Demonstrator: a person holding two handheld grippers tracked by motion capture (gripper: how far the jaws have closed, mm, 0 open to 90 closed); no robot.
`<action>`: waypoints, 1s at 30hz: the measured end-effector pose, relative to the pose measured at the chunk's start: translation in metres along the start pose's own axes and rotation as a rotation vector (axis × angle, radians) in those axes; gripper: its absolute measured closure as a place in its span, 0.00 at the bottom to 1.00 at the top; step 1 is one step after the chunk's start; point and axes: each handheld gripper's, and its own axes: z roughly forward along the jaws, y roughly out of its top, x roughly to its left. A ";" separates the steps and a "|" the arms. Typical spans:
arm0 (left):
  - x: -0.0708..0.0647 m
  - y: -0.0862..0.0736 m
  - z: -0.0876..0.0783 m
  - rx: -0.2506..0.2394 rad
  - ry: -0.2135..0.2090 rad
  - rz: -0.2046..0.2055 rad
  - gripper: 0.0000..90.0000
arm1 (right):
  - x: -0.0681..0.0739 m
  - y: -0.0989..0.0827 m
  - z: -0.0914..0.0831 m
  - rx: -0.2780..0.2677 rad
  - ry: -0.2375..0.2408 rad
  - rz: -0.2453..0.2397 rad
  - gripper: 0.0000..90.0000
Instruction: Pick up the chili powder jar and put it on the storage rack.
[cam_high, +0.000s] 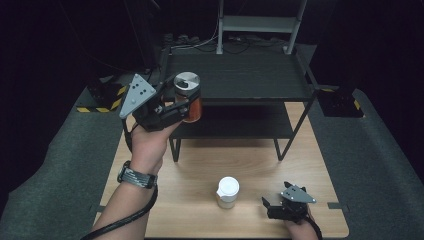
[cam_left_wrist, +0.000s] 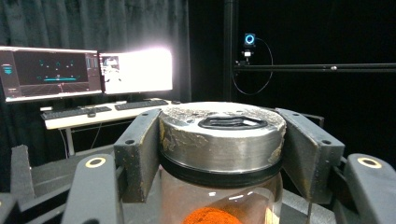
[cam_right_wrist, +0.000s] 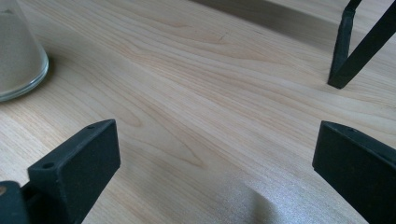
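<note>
The left gripper (cam_high: 181, 106) has a spice jar (cam_high: 189, 97) clamped just under its silver lid (cam_left_wrist: 223, 135), jaws pressed on both sides, held upright in the air at the front left corner of the black shelf rack (cam_high: 240, 76). Orange powder sits in the bottom of the glass. The step looks like setting the jar onto the top shelf, so the thing to watch is height: the base should clear the shelf's front rail before going in, and the jar should stay level and come down flat before the jaws let go.

The right gripper (cam_high: 276, 205) rests low on the wooden table (cam_high: 320, 200), jaws spread wide with nothing between them. Just beside it stands a second jar (cam_high: 227, 192) with a white lid, pale contents inside.

Around the table, grey carpet and a dark room; the left gripper view catches two lit monitors (cam_left_wrist: 88, 70) and keyboards on a desk beyond.
</note>
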 end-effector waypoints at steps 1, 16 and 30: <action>0.001 0.001 0.001 -0.001 0.002 0.001 0.39 | 0.000 0.000 0.000 0.000 0.000 0.001 0.00; 0.006 0.005 0.024 -0.012 0.029 -0.013 0.39 | 0.000 0.000 0.000 -0.001 0.001 -0.002 0.00; 0.006 0.010 0.047 -0.005 0.056 0.000 0.39 | -0.001 0.000 0.000 -0.003 0.003 -0.001 0.00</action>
